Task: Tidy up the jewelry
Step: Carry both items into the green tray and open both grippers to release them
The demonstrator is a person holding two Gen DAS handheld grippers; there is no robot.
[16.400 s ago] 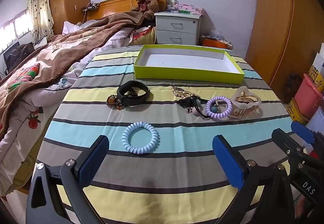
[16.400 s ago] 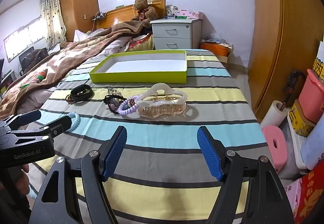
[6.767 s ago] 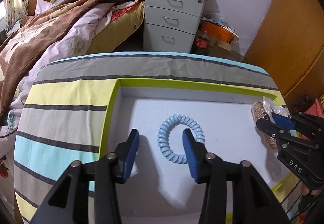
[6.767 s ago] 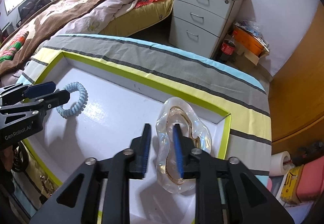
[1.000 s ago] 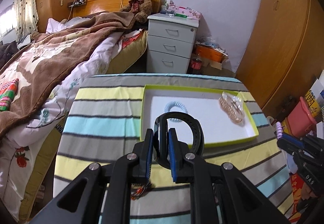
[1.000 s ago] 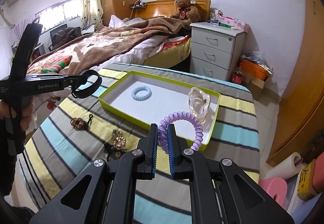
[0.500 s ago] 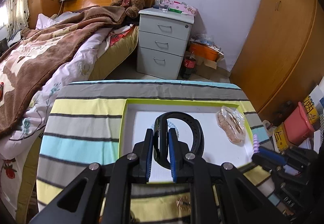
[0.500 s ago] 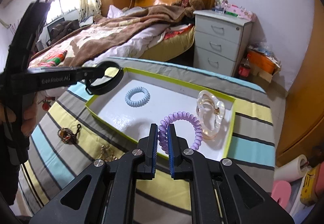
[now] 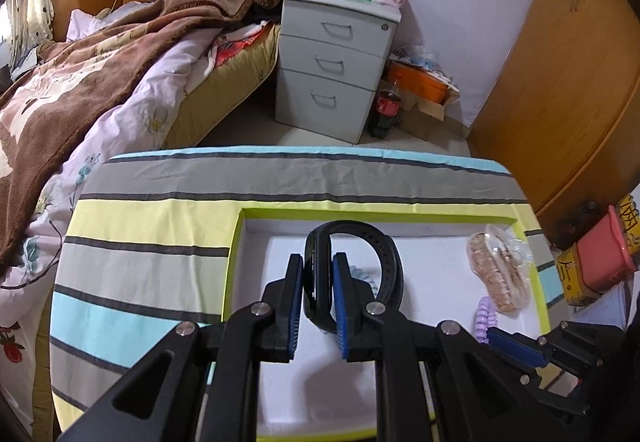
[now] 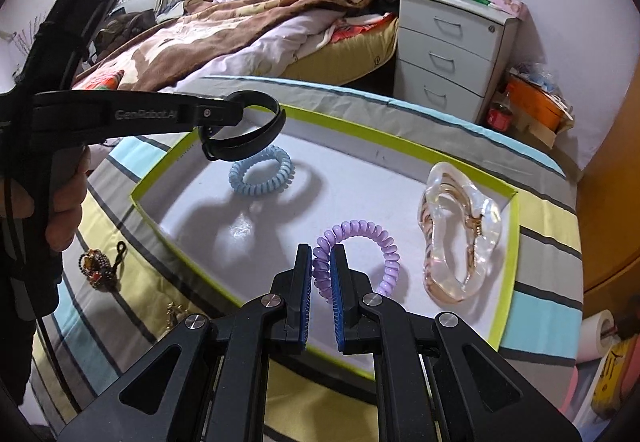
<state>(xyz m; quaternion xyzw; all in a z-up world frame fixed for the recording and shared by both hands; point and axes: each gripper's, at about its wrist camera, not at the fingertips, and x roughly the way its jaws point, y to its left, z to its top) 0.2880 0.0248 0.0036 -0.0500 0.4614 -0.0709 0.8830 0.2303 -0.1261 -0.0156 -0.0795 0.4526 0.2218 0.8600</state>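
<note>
Black band [image 9: 320, 282] between left jaws

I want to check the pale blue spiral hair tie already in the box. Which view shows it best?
The right wrist view: the pale blue spiral hair tie lies whole on the white floor of the green-rimmed box. In the left wrist view, only a sliver shows behind the left gripper.

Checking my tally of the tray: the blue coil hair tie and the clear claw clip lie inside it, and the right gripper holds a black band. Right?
Not quite: the right gripper holds the purple coil hair tie, as the right wrist view shows. The rest stands.
</note>
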